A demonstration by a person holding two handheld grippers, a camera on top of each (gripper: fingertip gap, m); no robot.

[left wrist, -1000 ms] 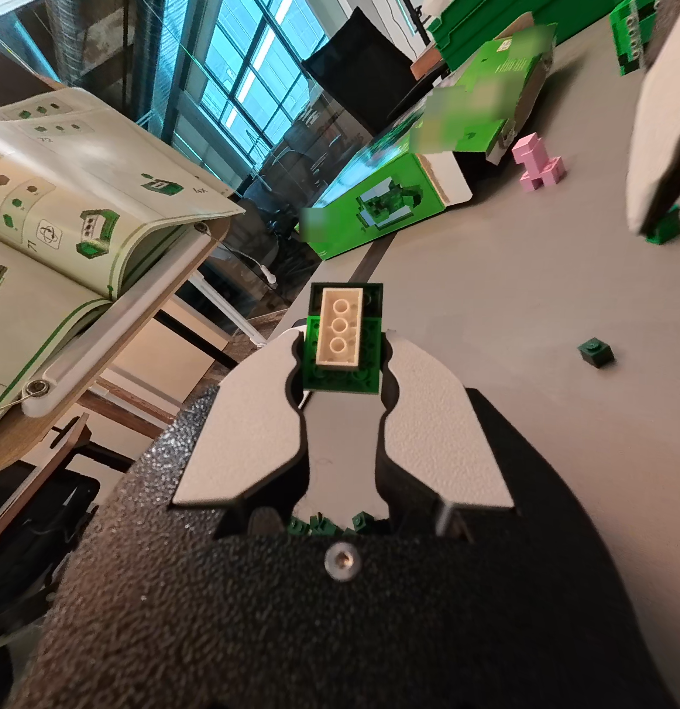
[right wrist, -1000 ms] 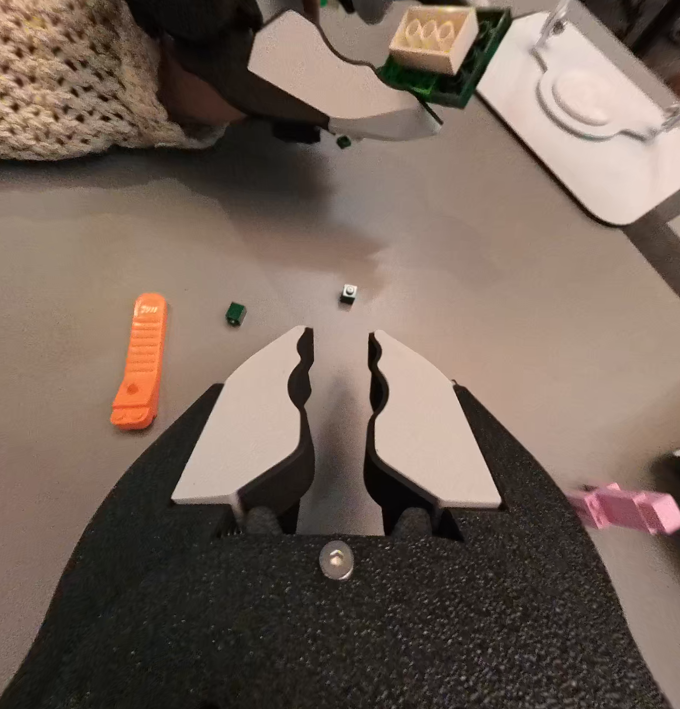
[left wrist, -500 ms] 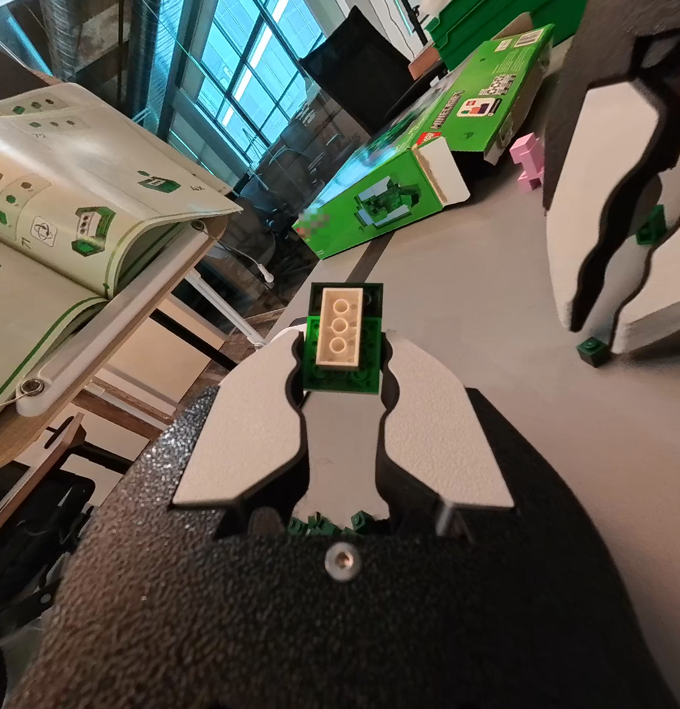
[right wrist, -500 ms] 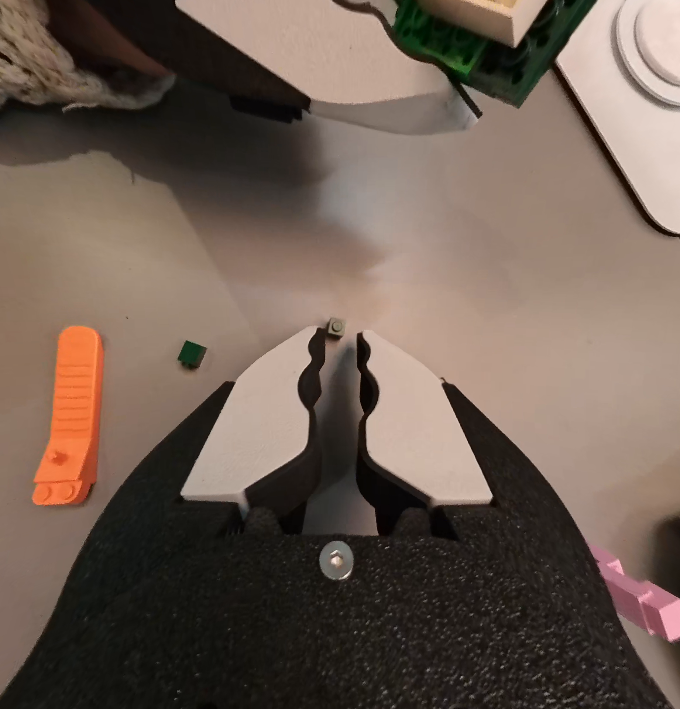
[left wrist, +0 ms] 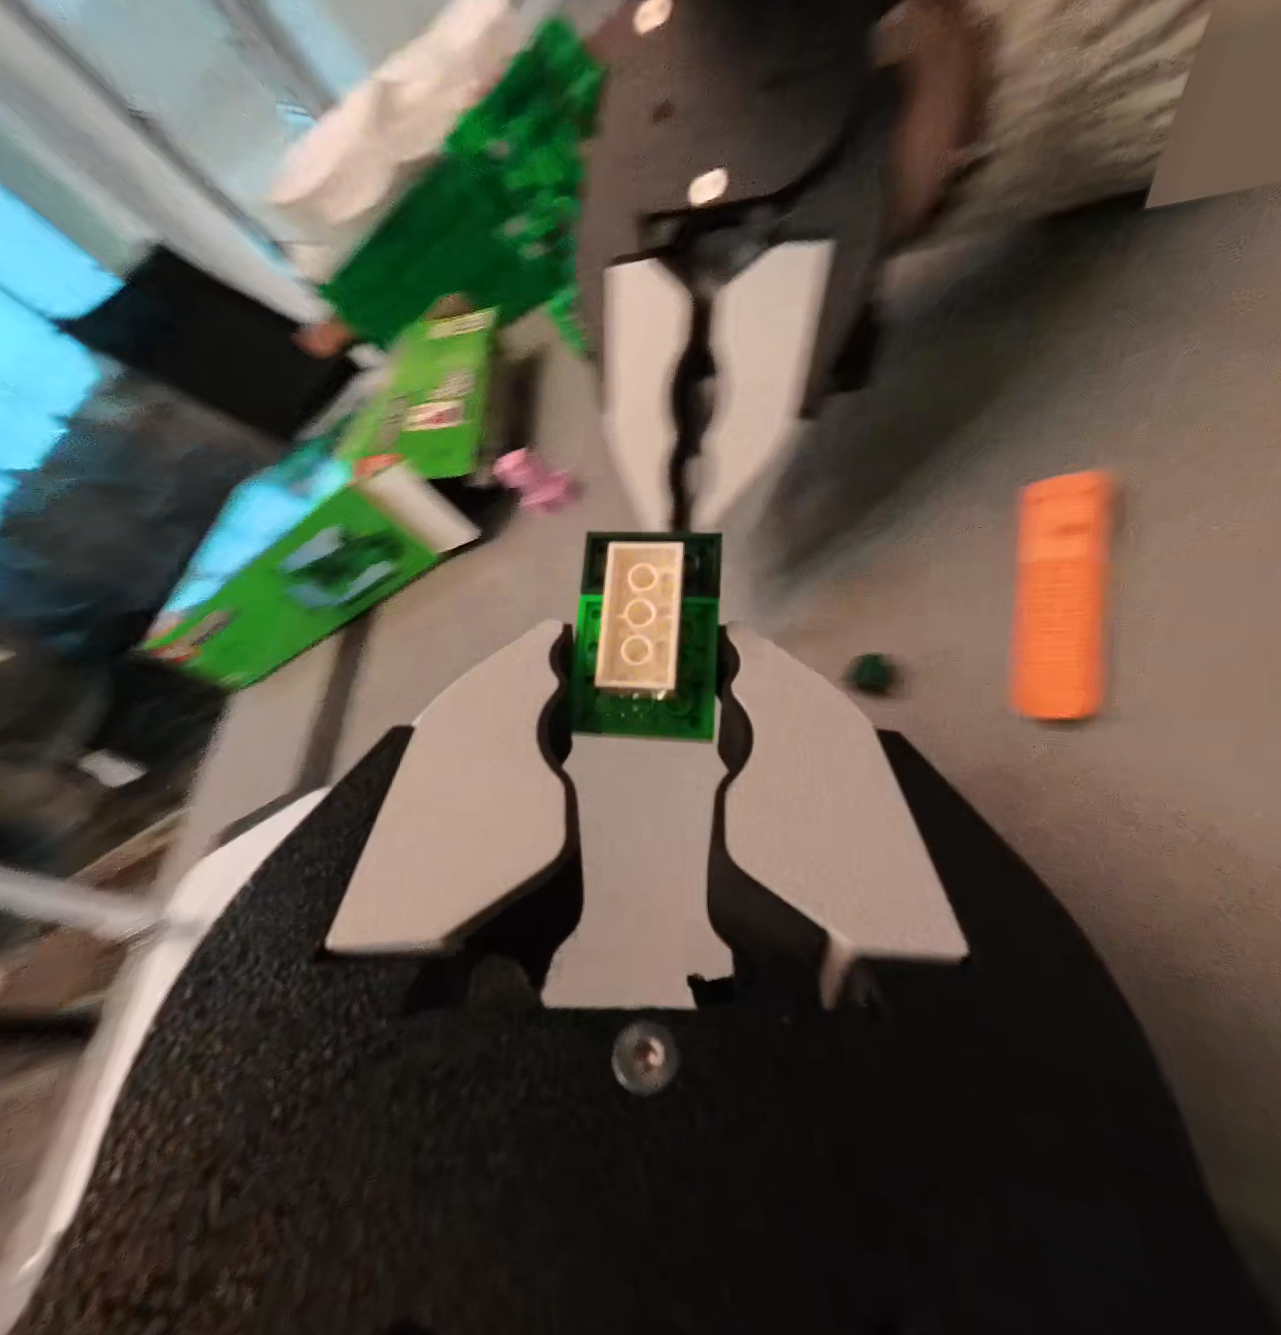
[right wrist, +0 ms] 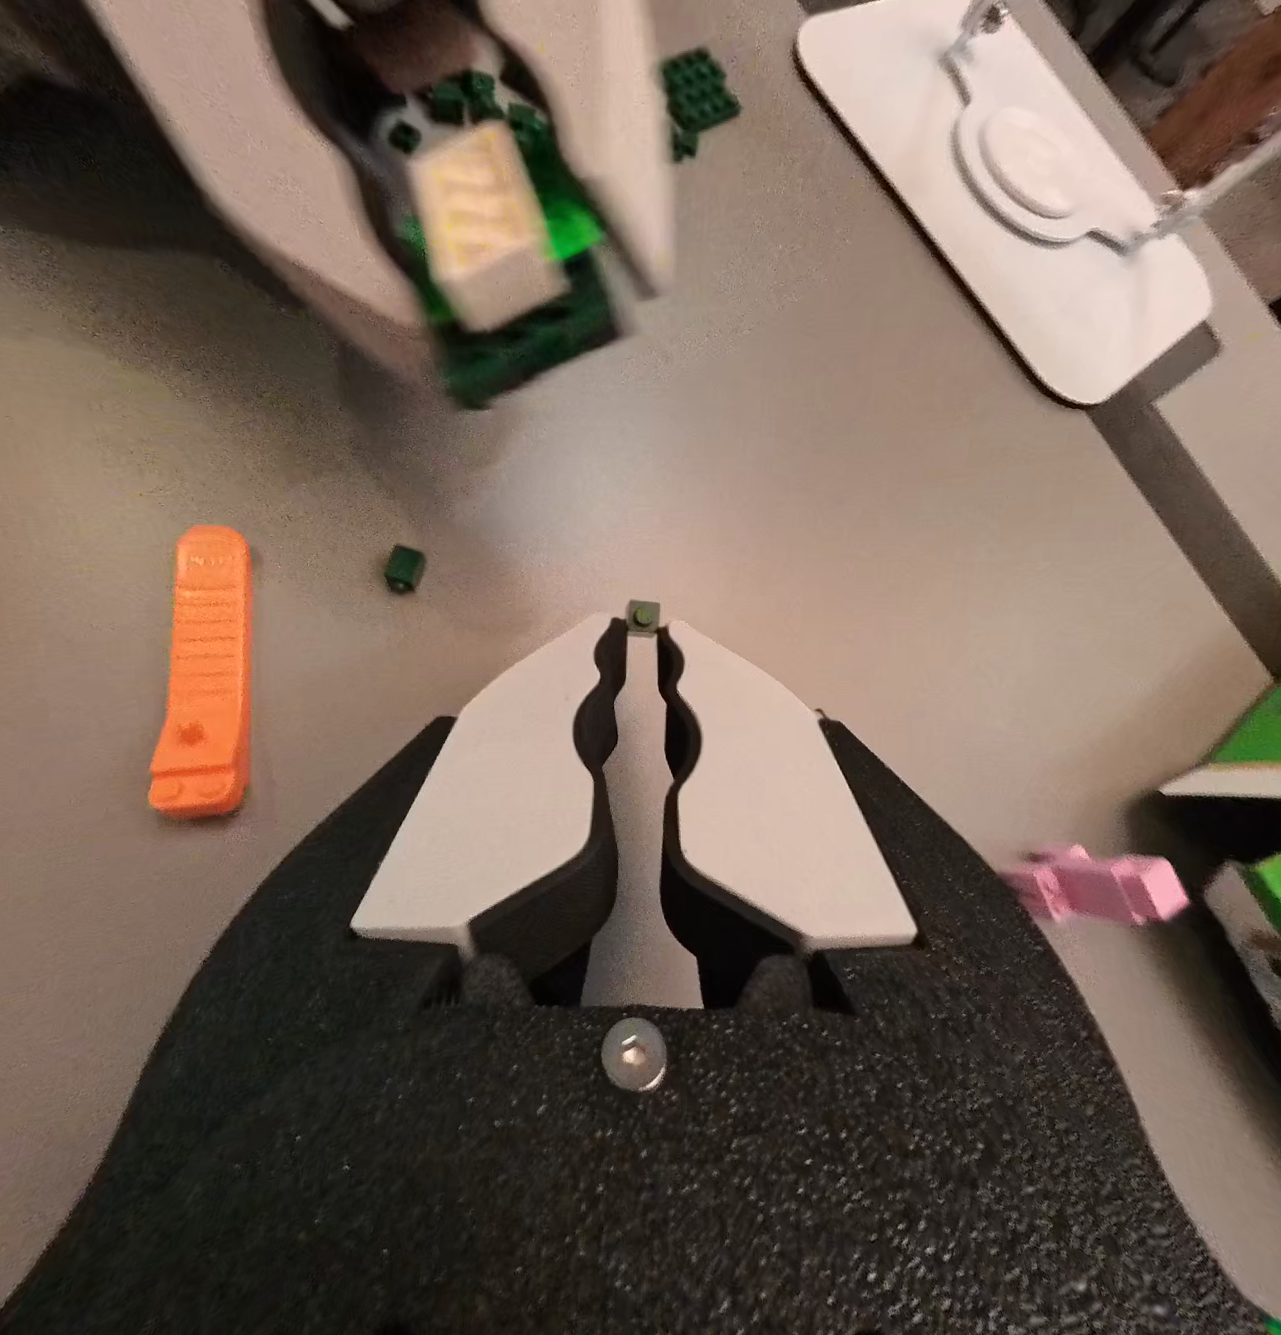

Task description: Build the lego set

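Observation:
My left gripper (left wrist: 645, 639) is shut on a green brick assembly (left wrist: 645, 715) with a tan three-stud brick (left wrist: 639, 614) on top, held above the grey table. It also shows, blurred, at the top of the right wrist view (right wrist: 493, 238). My right gripper (right wrist: 641, 630) is closed on a tiny grey one-stud piece (right wrist: 641, 616) at its fingertips, low over the table. In the left wrist view the right gripper (left wrist: 684, 498) points down just beyond the assembly.
An orange brick separator (right wrist: 203, 672) and a dark green one-stud piece (right wrist: 404, 568) lie to the left. A pink figure (right wrist: 1100, 892) and green boxes (left wrist: 312, 578) lie to the right. A white stand base (right wrist: 999, 188) and a dark green plate (right wrist: 699, 90) sit beyond. The tips of one gripper are about 6 cm away from the tips of the other. From the left gripper's tips to the orange brick separator (right wrist: 203, 672) is close to 9 cm. The left camera catches it too, in the left wrist view (left wrist: 1062, 582).
My right gripper came down over the small grey piece and its fingers closed on it. My left gripper swung round with the assembly and now faces the right gripper.

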